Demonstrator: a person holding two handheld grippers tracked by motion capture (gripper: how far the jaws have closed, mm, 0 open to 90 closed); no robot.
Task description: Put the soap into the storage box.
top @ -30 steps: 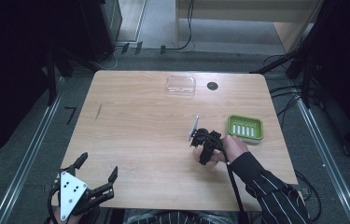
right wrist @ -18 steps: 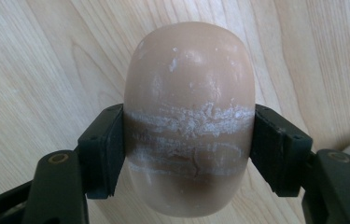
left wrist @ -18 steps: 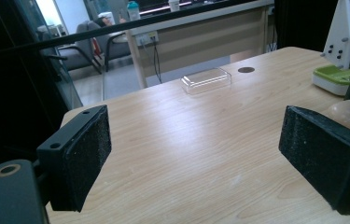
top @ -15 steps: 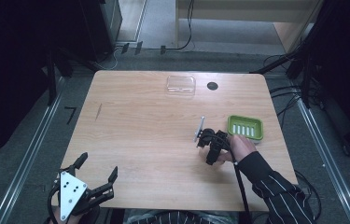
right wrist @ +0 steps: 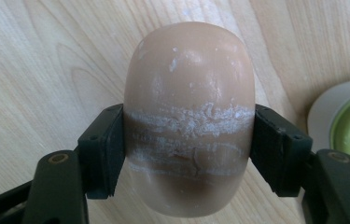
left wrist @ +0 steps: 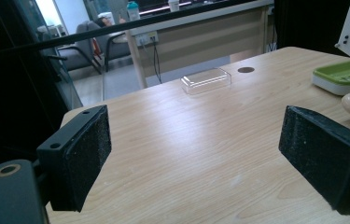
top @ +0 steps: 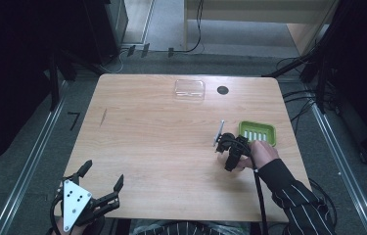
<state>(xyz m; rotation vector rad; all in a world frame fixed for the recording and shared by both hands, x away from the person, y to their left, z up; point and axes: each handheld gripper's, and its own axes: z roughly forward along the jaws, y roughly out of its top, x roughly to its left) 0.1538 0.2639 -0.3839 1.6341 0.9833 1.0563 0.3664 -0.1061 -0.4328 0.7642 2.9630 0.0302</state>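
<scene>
Right tool (right wrist: 189,154): jaws closed on a tan bar of soap (right wrist: 189,116), pads pressing its two long sides about the middle. White scuffed bands run across the bar where the pads sit. Gripping across the narrow width leaves the rounded end sticking out free ahead of the jaws, which suits laying it down flat.

In the high view the right tool (top: 231,149) is over the bench (top: 147,132), just beside the near-left corner of the green soap dish (top: 257,132). Soap appears to be clear of the wood, though the angle is too steep to be sure. Dish has a slatted green insert, nothing in it; judged to be where the soap is headed, a short move away.

Left tool (top: 103,188): parked at the near-left bench edge, jaws wide apart, nothing between them. The pads (left wrist: 88,144) frame bare wood. Well apart from the work, so judged idle.

A clear plastic lid (top: 190,89) lies at the far edge, beside a dark round hole (top: 222,90). Probably the dish cover, set out of the way.
</scene>
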